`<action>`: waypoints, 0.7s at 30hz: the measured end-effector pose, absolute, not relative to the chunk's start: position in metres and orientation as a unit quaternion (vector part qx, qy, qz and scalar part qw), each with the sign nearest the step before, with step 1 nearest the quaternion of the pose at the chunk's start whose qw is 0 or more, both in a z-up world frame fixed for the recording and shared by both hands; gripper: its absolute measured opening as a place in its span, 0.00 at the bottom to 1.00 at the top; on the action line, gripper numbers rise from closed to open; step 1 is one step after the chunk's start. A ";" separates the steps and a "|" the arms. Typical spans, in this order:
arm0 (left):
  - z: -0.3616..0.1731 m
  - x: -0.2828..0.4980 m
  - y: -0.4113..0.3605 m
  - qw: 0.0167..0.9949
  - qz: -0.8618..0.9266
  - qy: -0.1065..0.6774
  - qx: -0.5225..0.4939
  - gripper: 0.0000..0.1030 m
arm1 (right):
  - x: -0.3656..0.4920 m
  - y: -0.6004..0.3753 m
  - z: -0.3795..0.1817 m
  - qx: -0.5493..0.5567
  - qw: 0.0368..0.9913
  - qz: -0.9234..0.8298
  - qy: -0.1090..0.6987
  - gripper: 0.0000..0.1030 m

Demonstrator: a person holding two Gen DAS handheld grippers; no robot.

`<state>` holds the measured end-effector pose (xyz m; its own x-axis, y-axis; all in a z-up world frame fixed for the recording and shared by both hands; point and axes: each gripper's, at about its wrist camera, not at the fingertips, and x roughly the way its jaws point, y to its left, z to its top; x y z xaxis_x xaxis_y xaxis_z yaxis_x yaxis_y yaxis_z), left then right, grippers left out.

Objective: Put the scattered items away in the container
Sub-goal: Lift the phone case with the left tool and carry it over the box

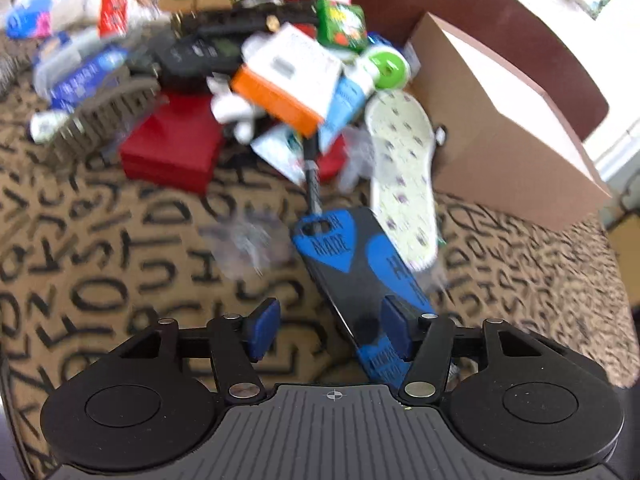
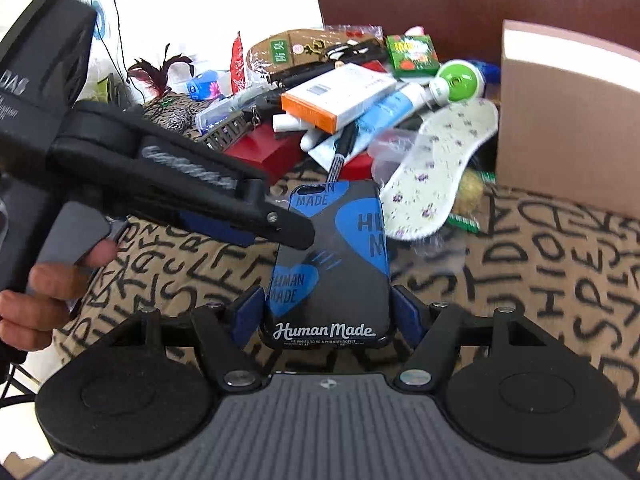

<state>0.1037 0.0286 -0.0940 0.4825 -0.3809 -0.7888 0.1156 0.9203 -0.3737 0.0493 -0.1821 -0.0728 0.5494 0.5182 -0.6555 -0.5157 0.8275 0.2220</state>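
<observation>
The phone case [image 2: 332, 264], black with blue hearts, is gripped between the pads of the right gripper [image 2: 329, 314] above the lettered cloth [image 2: 540, 280]. The cardboard box [image 2: 568, 120] stands far right, its inside unseen. The left gripper [image 1: 328, 332] is held open beside the case; a pile of clutter [image 2: 340, 96] lies behind.

My right gripper [image 2: 326, 312], black with blue pads, is clamped on something held between them. My left gripper [image 1: 328, 330] stands parted, gripping nothing; my left hand [image 2: 48, 292] squeezes its grey trigger.
</observation>
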 end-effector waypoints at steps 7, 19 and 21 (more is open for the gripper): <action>-0.111 0.108 0.011 0.838 -0.166 0.500 -0.142 0.69 | 0.045 -0.188 -0.080 0.020 0.868 0.312 0.387 0.71; -0.057 0.101 -0.001 0.874 -0.184 0.433 -0.125 0.36 | 0.043 -0.202 -0.048 0.019 0.891 0.296 0.345 0.71; -0.040 0.101 -0.005 0.883 -0.192 0.410 -0.121 0.35 | 0.044 -0.206 -0.033 0.016 0.900 0.293 0.322 0.71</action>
